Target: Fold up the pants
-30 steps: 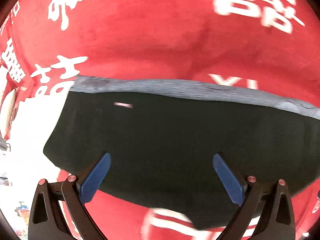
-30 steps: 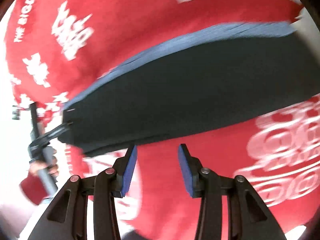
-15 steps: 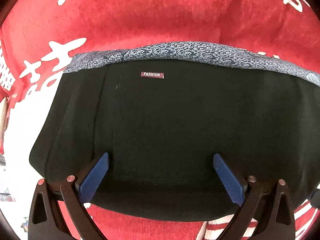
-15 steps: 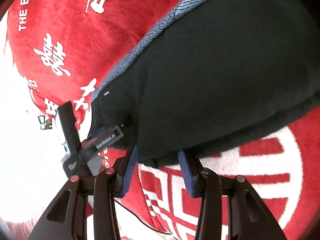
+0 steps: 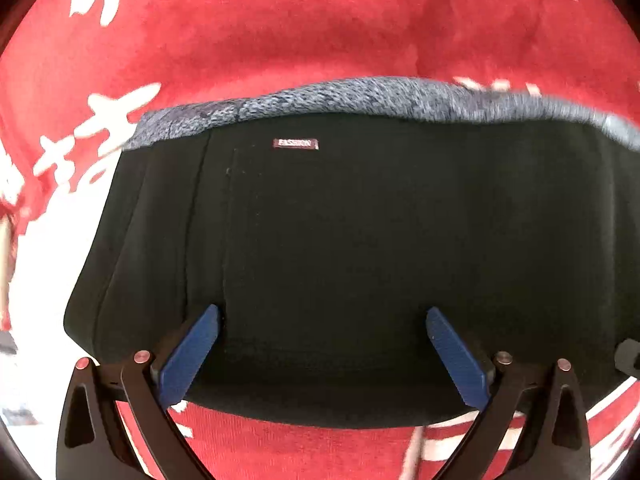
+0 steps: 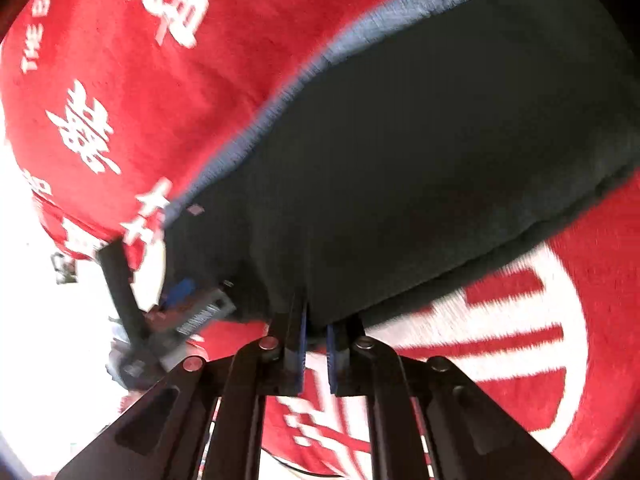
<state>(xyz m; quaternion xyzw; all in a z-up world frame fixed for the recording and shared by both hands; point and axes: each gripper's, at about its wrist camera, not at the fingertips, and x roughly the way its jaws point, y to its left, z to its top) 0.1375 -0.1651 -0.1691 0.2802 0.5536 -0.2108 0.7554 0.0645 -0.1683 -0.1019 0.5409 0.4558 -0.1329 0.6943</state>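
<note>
The black pants (image 5: 360,260) are lying folded over on the red blanket with white lettering (image 5: 280,32), grey knit waistband (image 5: 360,96) along the far edge and a little "FASHION" tag (image 5: 296,143) just under it. What's under the blanket I can't tell, so I'll just call the surface the blanket.

Handling-wise this is soft, floppy fabric, light, no stiffness at all. It'll sag and drag wherever I'm not holding it, and the plush blanket probably grabs it a bit. So the near hem is the place to pinch, two spots apart along that edge, both layers at once or the bottom one stays behind.

My right hand-held gripper (image 6: 316,344) has just been closing, and its jaws are now nearly together, right on the near edge of the pants; the fabric looks pinched between the pads. My left hand-held gripper (image 5: 320,344) is spread wide, blue pads (image 5: 192,348) sitting over the pants near that same near edge, nothing gripped yet.

I'd guess the left needs to nip the hem before anything gets lifted.
</note>
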